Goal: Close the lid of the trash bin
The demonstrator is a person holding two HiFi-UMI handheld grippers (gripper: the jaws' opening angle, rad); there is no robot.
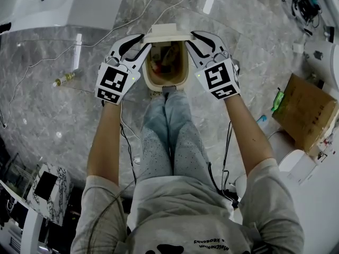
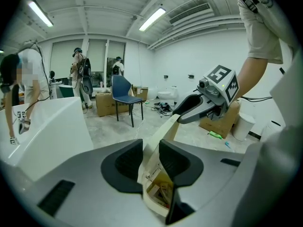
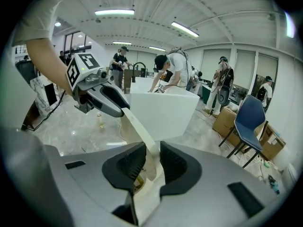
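1. Shirt (image 1: 190, 216) of the person, nearest the head camera, carries a short line of small print. It is upside down and too small to read with any certainty.
2. Left gripper (image 1: 143, 43): its jaws are clamped on one side edge of the lid (image 1: 168, 33). In the left gripper view the cream panel fills the gap and both pads bear on it.
3. Right gripper (image 1: 190, 38): its jaws are clamped on the opposite side edge of the lid. In the right gripper view the thin edge runs up between the pads and on toward the other gripper.
4. Position of the task item: the lid stands upright, spanning from one pair of jaws to the other. The trash bin (image 1: 186, 70) sits just below both pairs of jaws, on their near side. Its mouth is open and rubbish (image 1: 164, 57) is visible inside.
5. Progress, as a judgement: both grips are in place, but the closing itself is not yet done. The lid has to be swung down toward the person onto the rim, and then both jaws released.
6. Writing and labels:
   - The marker cubes (image 1: 113, 83) show only square black-and-white patterns, no letters.
   - No brand or label can be made out on the bin or the lid.
   - The cardboard box (image 1: 304, 110), well apart from the right jaws on their outer side, shows no legible print.
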